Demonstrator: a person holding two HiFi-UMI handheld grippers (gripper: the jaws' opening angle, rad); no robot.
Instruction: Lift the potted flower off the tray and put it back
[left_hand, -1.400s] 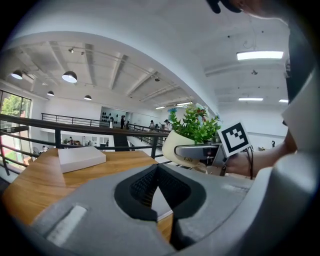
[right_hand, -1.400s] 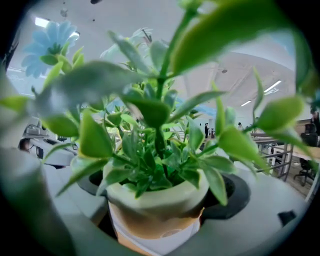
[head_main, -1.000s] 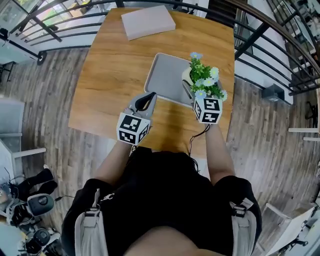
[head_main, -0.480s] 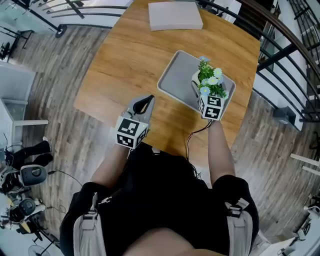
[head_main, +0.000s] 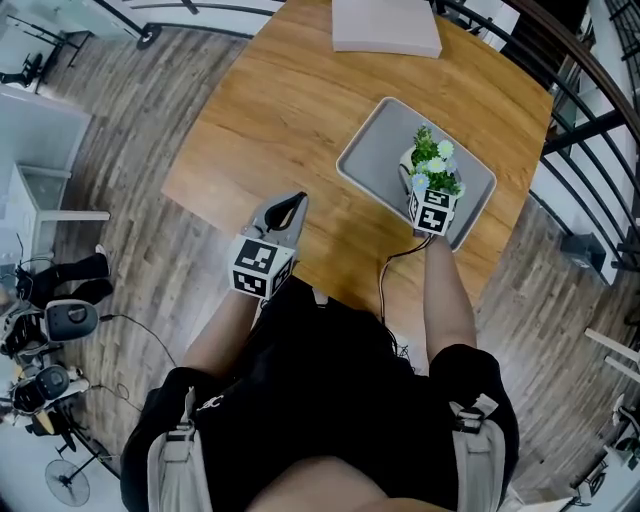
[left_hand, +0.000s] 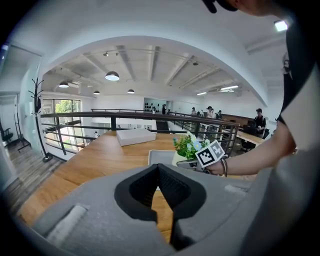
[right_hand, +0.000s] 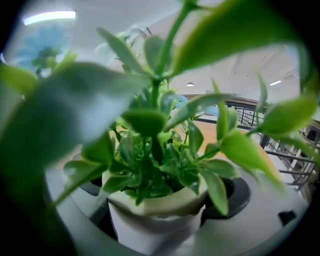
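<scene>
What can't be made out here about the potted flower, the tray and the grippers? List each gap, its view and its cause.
- Whether the pot rests on the tray: head view, the flowers and the right gripper cover its base; right gripper view, the lower edge cuts it off.
- The tray in the right gripper view: blurred leaves hide it.
- The white box: head view, the top edge cuts it off.

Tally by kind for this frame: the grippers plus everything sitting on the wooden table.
Grippers: 2 (left gripper, right gripper)
Tray: 1
Potted flower: 1
White flat box: 1
Total: 5
</scene>
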